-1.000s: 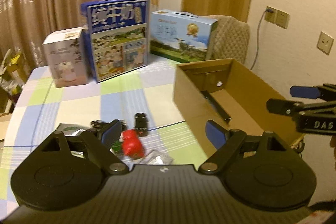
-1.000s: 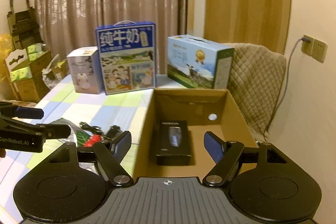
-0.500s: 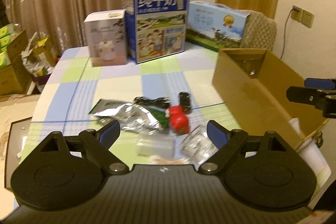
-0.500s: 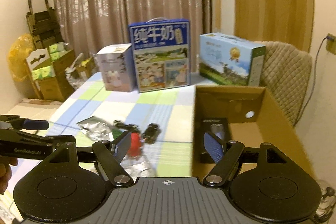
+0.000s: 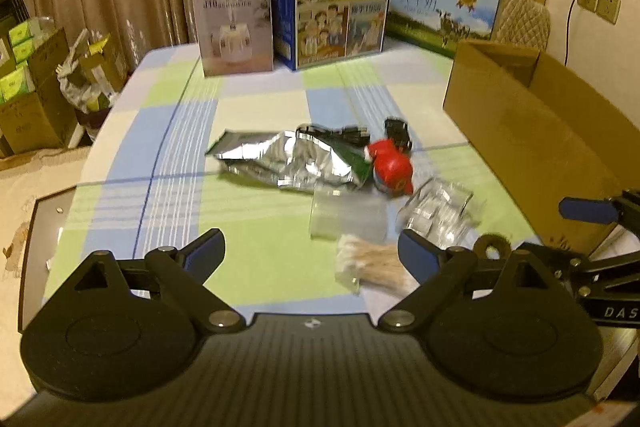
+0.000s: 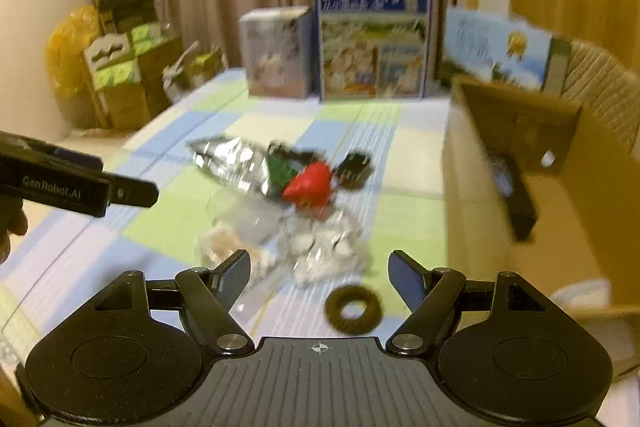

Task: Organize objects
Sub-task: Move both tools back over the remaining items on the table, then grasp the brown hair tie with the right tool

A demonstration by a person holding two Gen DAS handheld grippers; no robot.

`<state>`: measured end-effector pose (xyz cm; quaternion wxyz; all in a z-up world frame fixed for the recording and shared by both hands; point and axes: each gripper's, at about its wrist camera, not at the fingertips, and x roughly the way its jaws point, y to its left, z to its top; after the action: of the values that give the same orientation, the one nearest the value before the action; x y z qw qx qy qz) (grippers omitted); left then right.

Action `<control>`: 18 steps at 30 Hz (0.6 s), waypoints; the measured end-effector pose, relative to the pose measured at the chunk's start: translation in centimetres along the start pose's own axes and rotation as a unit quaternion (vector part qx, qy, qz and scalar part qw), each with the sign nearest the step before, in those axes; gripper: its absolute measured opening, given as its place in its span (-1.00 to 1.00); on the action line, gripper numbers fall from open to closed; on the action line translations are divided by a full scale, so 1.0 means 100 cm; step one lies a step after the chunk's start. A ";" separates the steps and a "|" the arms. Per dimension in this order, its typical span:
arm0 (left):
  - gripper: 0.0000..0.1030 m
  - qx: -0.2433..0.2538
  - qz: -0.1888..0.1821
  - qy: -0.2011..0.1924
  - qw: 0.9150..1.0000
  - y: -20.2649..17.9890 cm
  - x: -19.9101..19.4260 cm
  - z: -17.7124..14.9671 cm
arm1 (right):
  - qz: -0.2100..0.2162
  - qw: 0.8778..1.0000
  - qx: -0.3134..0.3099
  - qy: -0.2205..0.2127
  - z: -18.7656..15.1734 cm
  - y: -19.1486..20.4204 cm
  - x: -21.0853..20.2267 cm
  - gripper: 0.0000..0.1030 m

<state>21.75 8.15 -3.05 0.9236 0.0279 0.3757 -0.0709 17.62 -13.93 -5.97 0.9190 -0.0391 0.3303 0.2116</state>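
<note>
A checked tablecloth [image 5: 256,107] in pale green, blue and white carries a loose heap of small goods: a crinkled foil pouch [image 5: 288,163], a glossy red toy [image 5: 390,167], a black cable [image 5: 340,131], a small black block [image 5: 398,133], a clear zip bag [image 5: 346,217], a crumpled clear packet [image 5: 438,211] and a bundle of cotton swabs [image 5: 372,261]; just right of the heap stands an open cardboard box [image 5: 532,131] of plain brown board. The left gripper [image 5: 312,255] hangs wide open and empty over the near edge of the heap; the right gripper [image 6: 320,273] is likewise spread wide, holding nothing. Only the blurred right view shows a fuzzy brown ring [image 6: 352,309] lying flat between its fingers, and a dark flat box [image 6: 516,195] inside the carton; only the left view shows the swabs sharply. 3 printed cartons line the far edge.
</note>
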 end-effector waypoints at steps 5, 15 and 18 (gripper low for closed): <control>0.77 0.000 -0.006 0.016 1.000 0.006 0.015 -0.007 | 0.002 1.000 0.005 0.027 -0.018 0.000 0.019 0.43; 0.77 0.009 -0.019 0.040 0.999 0.004 0.040 -0.012 | -0.048 0.998 0.019 0.042 -0.025 -0.008 0.055 0.42; 0.77 0.012 -0.022 0.044 0.999 0.003 0.044 -0.012 | -0.061 0.997 0.023 0.043 -0.025 -0.007 0.064 0.36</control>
<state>24.10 8.11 -7.03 0.9041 0.0334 0.4154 -0.0944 20.88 -12.76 -11.99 0.9156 -0.0475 0.3716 0.1460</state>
